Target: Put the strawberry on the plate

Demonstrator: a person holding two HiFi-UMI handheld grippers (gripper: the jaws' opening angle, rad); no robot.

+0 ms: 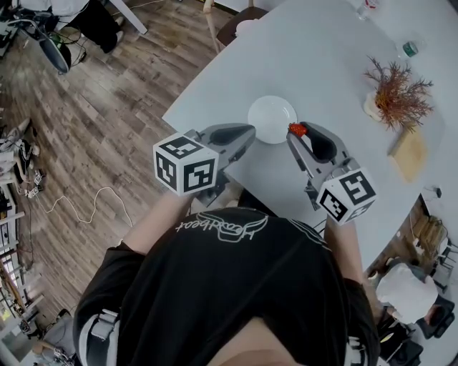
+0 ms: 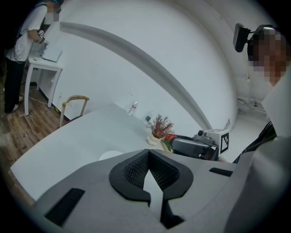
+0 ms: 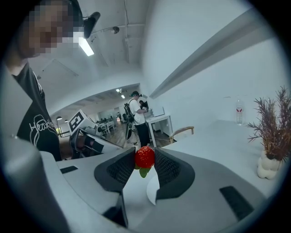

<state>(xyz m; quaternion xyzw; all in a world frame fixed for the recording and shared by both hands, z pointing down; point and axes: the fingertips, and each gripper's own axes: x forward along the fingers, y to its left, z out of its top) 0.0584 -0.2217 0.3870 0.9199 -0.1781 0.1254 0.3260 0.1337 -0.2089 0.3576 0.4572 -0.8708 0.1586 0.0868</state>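
**A:** What are you holding?

**B:** My right gripper (image 3: 145, 160) has the strawberry (image 1: 297, 129) pinched at its tips. The jaws stand fairly wide around it and the leaf hangs below. In the head view the strawberry sits just beside the plate (image 1: 272, 119), off the rim at 4 o'clock, not yet over it.

**A:** And the left?

**B:** The left gripper (image 1: 247, 136) is closed tip to tip with nothing in it, near the plate's 8 o'clock.

**A:** How will you set it down?

**B:** I'd carry it toward 10 o'clock until it's over the plate's middle. Then I'd lower it almost to the surface and ease the jaws apart slowly. It's round and the plate looks shallow, so I think a drop from height could roll it off.

**A:** Anything in the way?

**B:** Nothing lies between them. The plant (image 1: 396, 93) is at the plate's 2 o'clock, well apart, and so is the wooden block (image 1: 409, 153) at 4. A jar (image 1: 408, 48) and a bottle (image 1: 365, 8) stand far off toward 1. Only my left gripper is close, and I'd keep it clear of the rim.
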